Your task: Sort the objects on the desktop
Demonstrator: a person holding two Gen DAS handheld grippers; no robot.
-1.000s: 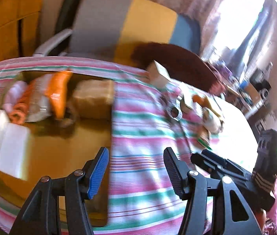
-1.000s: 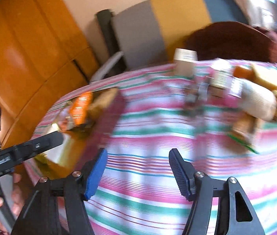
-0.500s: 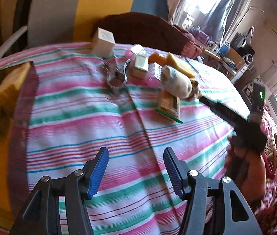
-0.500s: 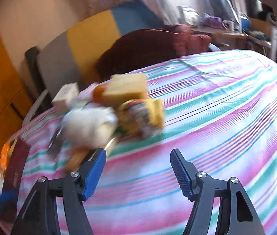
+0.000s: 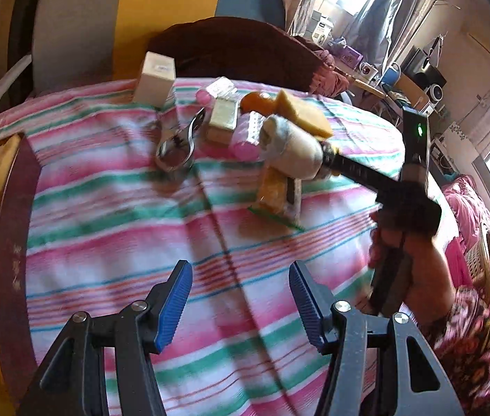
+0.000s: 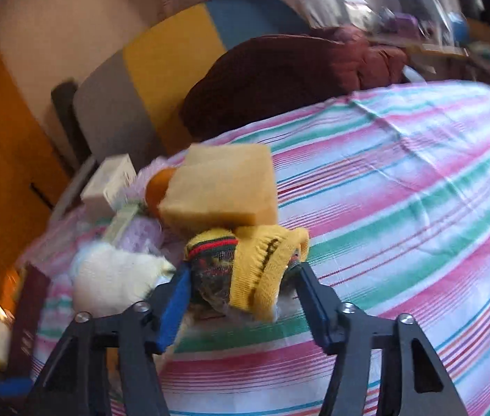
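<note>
1. Right wrist view: the yellow sock bundle [image 6: 248,270] sits between the right claw's [image 6: 241,287] pads at 6 o'clock of the pile; the jaws are closing, and both pads look to be at its sides.
2. The hold is low and near the pad tips. The bundle is soft, so it may squash, roll out, or leave only the loose cuff pinched.
3. A tan sponge [image 6: 220,187] leans on the bundle from 12 o'clock, touching it. Lifting could tip it, and the orange [image 6: 160,187] beside it could roll over the cloth [image 6: 401,190].
4. The white roll [image 6: 113,277] lies just at 9 o'clock of the blue pad; a drifting claw could drag it along.
5. Left wrist view: the left claw [image 5: 241,298] is spread and empty above bare worktop cloth, well short of the pile at its 12 o'clock, so it steadies nothing.
6. Blur in both views leaves it unclear how firm the contact is.
</note>
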